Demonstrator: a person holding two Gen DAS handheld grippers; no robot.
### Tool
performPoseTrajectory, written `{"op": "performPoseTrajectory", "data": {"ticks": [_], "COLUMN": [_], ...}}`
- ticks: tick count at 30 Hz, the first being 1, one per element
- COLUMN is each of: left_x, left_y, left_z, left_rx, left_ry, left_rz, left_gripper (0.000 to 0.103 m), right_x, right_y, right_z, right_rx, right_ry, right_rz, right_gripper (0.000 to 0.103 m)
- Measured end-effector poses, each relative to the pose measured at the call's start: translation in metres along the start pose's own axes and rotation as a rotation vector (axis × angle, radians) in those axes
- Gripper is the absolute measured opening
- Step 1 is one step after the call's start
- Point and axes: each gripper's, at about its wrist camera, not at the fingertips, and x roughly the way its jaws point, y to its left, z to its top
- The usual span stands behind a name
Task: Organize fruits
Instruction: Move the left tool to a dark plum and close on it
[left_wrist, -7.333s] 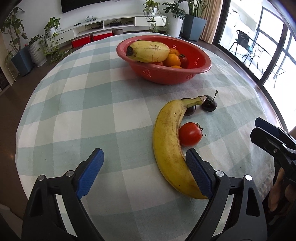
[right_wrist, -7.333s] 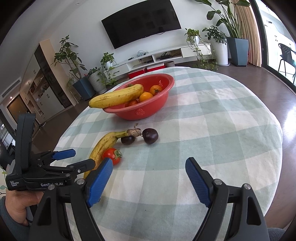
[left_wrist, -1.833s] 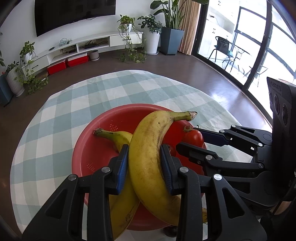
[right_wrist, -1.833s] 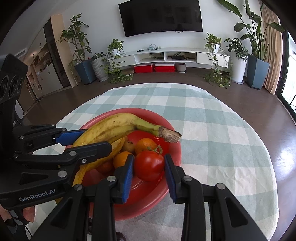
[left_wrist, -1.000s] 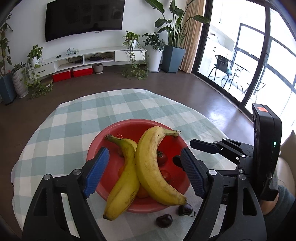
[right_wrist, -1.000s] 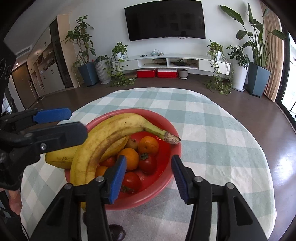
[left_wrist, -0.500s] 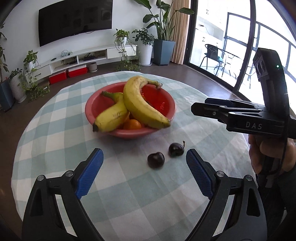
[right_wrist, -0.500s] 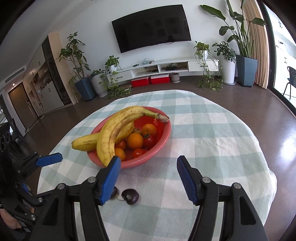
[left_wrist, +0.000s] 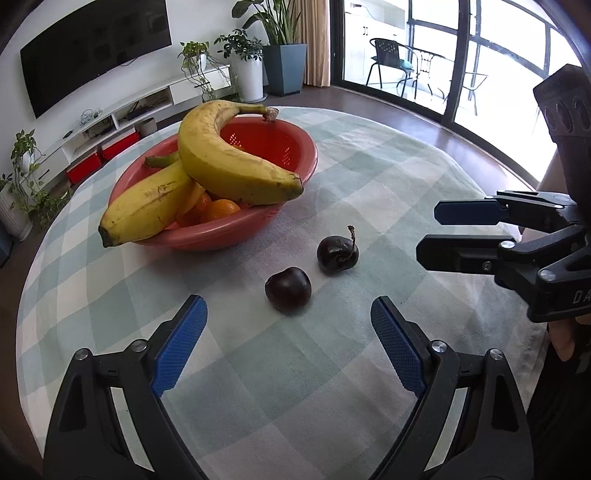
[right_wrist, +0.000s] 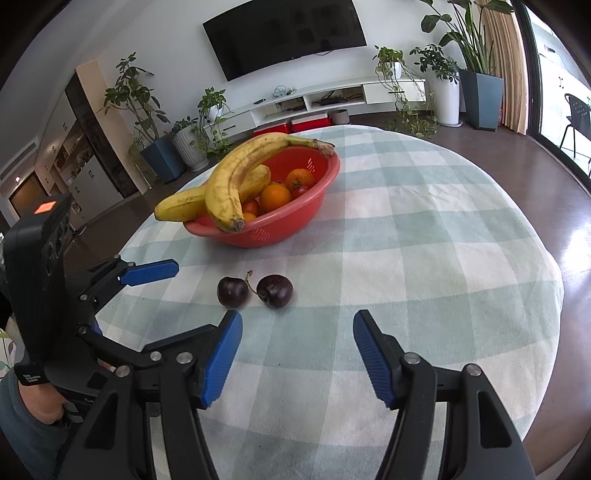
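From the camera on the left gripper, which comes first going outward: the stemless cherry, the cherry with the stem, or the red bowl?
1. Stemless cherry, just ahead between the left gripper fingers.
2. Cherry with the stem, slightly farther, to the right.
3. Red bowl, farthest, back left.

Premises are presenting as a private home, living room. A wall-mounted television (right_wrist: 284, 35) is hanging above a low white media unit (right_wrist: 332, 98); potted plants (right_wrist: 480, 70) are standing along the walls. Glazed doors (left_wrist: 436, 55) are opening onto a balcony with chairs (left_wrist: 391, 61). A checked cloth (right_wrist: 424, 229) is covering the round bench.
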Motion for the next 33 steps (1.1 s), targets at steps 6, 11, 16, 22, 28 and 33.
{"op": "performPoseTrajectory", "data": {"ticks": [6, 11, 16, 22, 28, 33], "left_x": [0.021, 0.036, 0.048, 0.053, 0.05, 0.048], "left_y": [0.007, 0.004, 0.004, 0.004, 0.007, 0.009], "left_z": [0.009, 0.016, 0.019, 0.021, 0.02, 0.016], "left_rx": [0.002, 0.032, 0.023, 0.02, 0.009, -0.006], "left_ry": [0.027, 0.056, 0.07, 0.067, 0.075, 0.069], "left_rz": [-0.031, -0.04, -0.051, -0.053, -0.048, -0.045], "left_gripper": [0.063, 0.061, 0.046, 0.032, 0.032, 0.032], "right_x": [0.007, 0.009, 0.013, 0.014, 0.014, 0.014], "right_y": [-0.001, 0.002, 0.002, 0.002, 0.002, 0.002], "right_z": [-0.001, -0.003, -0.003, -0.004, -0.005, -0.004], "right_rx": [-0.003, -0.021, -0.017, -0.016, -0.01, -0.011], "right_ry": [0.013, 0.024, 0.044, 0.049, 0.05, 0.05], "right_rz": [-0.006, -0.015, -0.016, -0.018, -0.018, -0.02], "right_gripper": [0.066, 0.066, 0.066, 0.066, 0.066, 0.066]}}
